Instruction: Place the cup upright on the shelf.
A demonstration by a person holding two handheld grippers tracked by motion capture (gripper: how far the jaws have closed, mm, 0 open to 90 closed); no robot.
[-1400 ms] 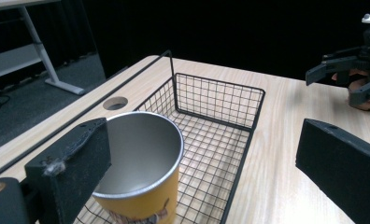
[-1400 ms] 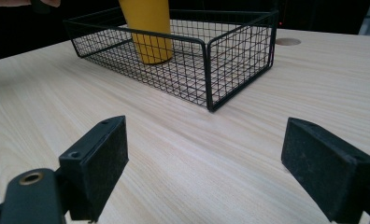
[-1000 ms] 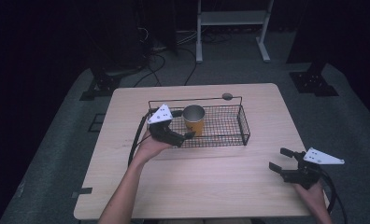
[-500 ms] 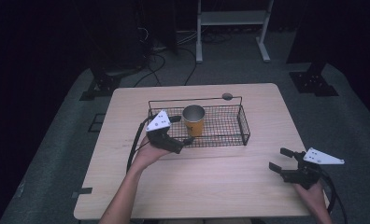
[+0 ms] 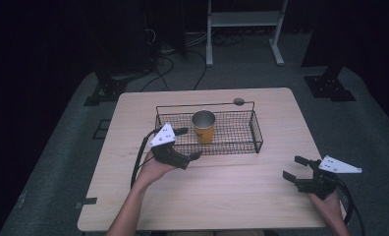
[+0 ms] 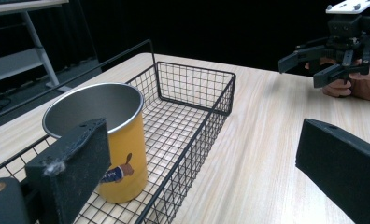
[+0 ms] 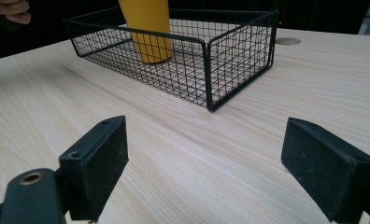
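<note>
A yellow cup (image 5: 204,126) with a steel inside stands upright in the left half of a black wire basket (image 5: 256,133) at mid-table. My left gripper (image 5: 188,143) is open at the basket's front left corner, one jaw over the basket's left end and the other outside its front wall, a little short of the cup. In the left gripper view the cup (image 6: 120,140) sits just past the left pad (image 6: 75,172), apart from it. My right gripper (image 5: 293,167) is open and empty, low over the table's front right. In the right gripper view the basket (image 7: 239,46) and cup (image 7: 150,28) lie ahead.
The basket's thin handle bar (image 5: 202,104) runs along its back, with a round grommet (image 5: 238,102) in the wooden table (image 5: 222,196) behind it. Bare wood lies between the basket and the front edge. A white frame (image 5: 241,19) and cables (image 5: 192,44) are on the floor beyond.
My left gripper has drawn back to the left and toward the person, away from the cup. The cup, the basket and the right gripper have stayed put.
</note>
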